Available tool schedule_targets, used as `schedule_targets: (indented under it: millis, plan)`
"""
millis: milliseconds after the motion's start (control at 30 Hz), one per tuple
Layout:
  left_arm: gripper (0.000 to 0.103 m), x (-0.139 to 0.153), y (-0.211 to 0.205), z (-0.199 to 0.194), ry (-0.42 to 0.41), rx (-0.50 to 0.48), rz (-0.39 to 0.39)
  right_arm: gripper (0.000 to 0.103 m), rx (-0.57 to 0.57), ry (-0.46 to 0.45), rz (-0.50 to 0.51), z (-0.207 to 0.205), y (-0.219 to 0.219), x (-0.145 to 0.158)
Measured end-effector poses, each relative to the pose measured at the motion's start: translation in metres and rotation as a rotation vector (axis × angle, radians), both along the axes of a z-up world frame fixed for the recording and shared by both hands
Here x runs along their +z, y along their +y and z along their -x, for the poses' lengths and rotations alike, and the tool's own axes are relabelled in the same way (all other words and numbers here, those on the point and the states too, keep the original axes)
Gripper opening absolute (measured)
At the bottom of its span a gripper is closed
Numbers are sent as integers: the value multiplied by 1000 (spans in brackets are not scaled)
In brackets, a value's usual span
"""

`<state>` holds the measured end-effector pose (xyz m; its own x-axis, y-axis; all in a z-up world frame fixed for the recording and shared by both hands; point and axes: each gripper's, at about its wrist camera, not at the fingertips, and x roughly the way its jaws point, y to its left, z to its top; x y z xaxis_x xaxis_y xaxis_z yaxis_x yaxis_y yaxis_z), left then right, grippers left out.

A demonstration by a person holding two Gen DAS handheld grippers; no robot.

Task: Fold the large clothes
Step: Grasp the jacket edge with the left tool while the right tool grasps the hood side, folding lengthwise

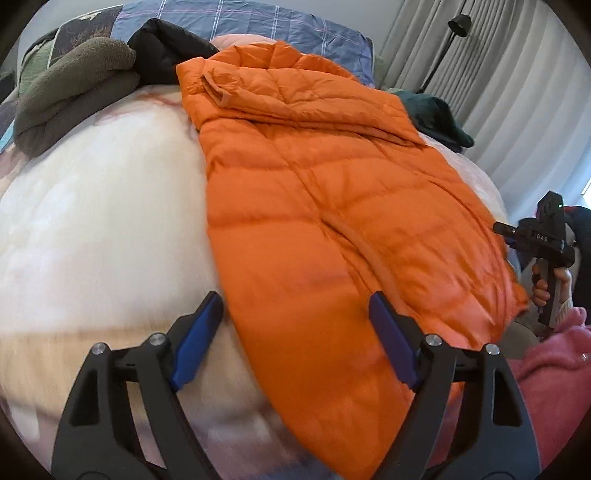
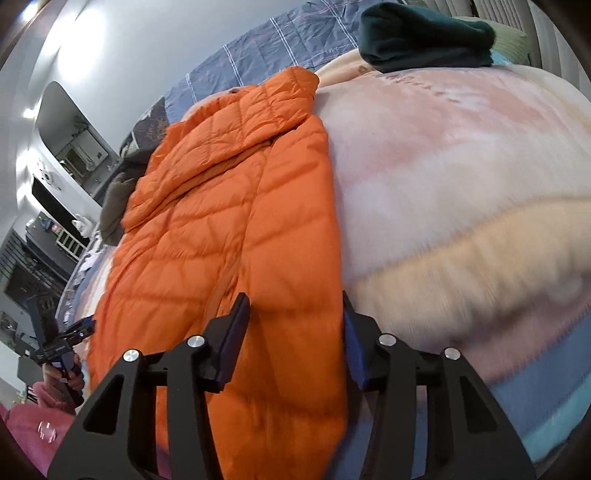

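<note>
An orange quilted puffer jacket (image 1: 325, 206) lies lengthwise on the bed, its sides folded in to a long strip, collar end far. It also shows in the right wrist view (image 2: 229, 221). My left gripper (image 1: 297, 314) is open, hovering over the jacket's near left hem edge with nothing between its blue pads. My right gripper (image 2: 295, 317) is open, straddling the jacket's near right edge above the hem. The right gripper also shows in the left wrist view (image 1: 535, 240), and the left gripper in the right wrist view (image 2: 70, 339).
The bed has a pale fluffy blanket (image 1: 92, 229) and a blue plaid sheet (image 1: 258, 22) at the head. An olive fleece (image 1: 74, 85) and a black garment (image 1: 166, 48) lie far left, a dark green garment (image 2: 424, 37) far right. Curtains (image 1: 517, 92) hang beyond.
</note>
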<state>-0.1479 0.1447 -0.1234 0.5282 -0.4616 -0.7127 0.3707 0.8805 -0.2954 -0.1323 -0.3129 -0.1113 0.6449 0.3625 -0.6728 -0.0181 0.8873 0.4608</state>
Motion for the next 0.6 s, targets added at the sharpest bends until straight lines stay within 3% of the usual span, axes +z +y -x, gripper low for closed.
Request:
schedule_targets:
  millis: [100, 167, 200, 233, 267, 333, 433, 600]
  plan:
    - [78, 3, -6, 16, -18, -24, -3, 49, 21, 15, -16, 19, -2, -1]
    - [58, 3, -13, 19, -17, -45, 10, 45, 40, 27, -38, 23, 0, -5]
    - [37, 3, -15, 19, -13, -52, 20, 20, 44, 30, -46, 23, 1, -7]
    - [17, 6, -15, 18, -9, -54, 44, 8, 37, 20, -55, 23, 3, -5]
    - [11, 11, -14, 17, -9, -51, 75, 2, 26, 5, -74, 25, 2, -2]
    - [8, 25, -12, 18, -41, -41, 98, 1, 12, -85, -164, 31, -5, 19]
    - [6, 73, -7, 23, -199, -24, 70, 1, -8, -210, -199, 35, -14, 59]
    - [6, 143, 7, 40, -413, 1, 136, 0, 6, -413, -225, 50, -17, 119]
